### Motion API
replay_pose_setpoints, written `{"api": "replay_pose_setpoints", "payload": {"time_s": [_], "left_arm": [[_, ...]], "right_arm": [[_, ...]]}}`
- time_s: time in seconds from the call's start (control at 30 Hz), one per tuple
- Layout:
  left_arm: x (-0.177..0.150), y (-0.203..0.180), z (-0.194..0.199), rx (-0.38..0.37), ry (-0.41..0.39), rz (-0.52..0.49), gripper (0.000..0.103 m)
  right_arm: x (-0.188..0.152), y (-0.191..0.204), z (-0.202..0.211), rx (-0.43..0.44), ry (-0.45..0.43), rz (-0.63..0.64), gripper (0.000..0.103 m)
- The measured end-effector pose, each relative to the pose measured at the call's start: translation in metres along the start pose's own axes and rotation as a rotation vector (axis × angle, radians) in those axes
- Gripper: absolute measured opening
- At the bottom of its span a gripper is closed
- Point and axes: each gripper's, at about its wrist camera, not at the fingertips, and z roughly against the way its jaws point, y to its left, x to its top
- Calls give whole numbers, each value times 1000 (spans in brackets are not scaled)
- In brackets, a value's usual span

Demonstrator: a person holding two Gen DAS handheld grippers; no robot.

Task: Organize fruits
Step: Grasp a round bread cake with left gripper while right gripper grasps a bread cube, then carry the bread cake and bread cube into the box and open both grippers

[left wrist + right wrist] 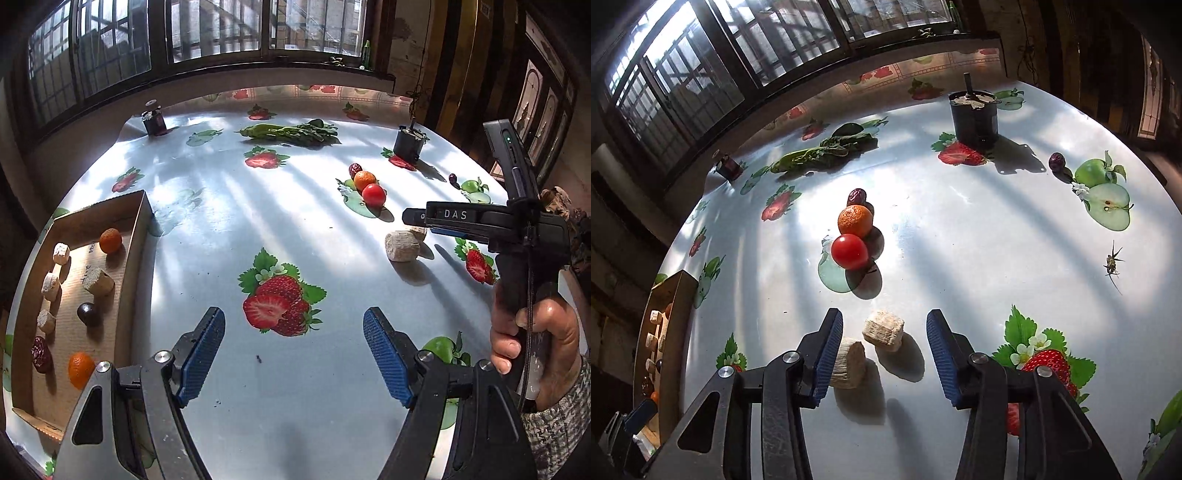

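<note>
Fruit sorting; right tool [415, 218] marked "DAS".
Left tool [293, 354] apart, empty, above surface [221, 221]. Right tool jaws apart around two pale blocks [883, 330], not clamped; box [136, 236] far left.

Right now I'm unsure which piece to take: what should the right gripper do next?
Probably ease the open right gripper forward and close on the far beige chunk; it sits between the fingers, untouched, while the near chunk lies against the left finger.

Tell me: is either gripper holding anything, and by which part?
Nothing held. Left gripper is open over bare tablecloth; right gripper is open around two pale cylindrical chunks, pads not pressing.
</note>
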Motion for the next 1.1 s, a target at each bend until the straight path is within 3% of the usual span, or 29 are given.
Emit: {"api": "replay_pose_setpoints", "payload": {"time_s": [0.1,0.17,0.2,0.23,0.47,0.6,0.73,0.9,0.97,1.0,1.03,1.1], "left_arm": [[4,-9,-12,-18,19,-13,77],[7,-14,-19,-35,29,-16,77],[9,-17,-23,-43,35,-16,77],[12,-20,-27,-54,41,-17,77],[36,-46,-62,-115,53,-47,76],[49,-67,-86,-135,44,-110,76],[56,-82,-101,-107,25,-166,76],[58,-93,-110,-141,24,-202,76],[56,-97,-115,-147,41,-212,67],[54,-98,-118,-156,59,-213,44],[53,-98,-120,-159,75,-204,37],[52,-96,-117,-147,69,-185,37]], "right_arm": [[1,2,-12,-12,20,8,51],[1,0,-16,1,22,-2,42],[1,-2,-16,2,26,-7,29],[1,-4,-15,1,26,-16,27],[-11,-41,14,-170,-3,-83,27],[-18,-60,23,-108,-18,-124,28],[-18,-65,24,-67,-22,-137,28],[-19,-64,24,-66,-25,-129,28],[-19,-63,24,-74,-28,-117,28],[-19,-62,24,-75,-29,-113,28],[-19,-62,24,-78,-30,-110,28],[-20,-62,25,-72,-32,-113,28]]}}
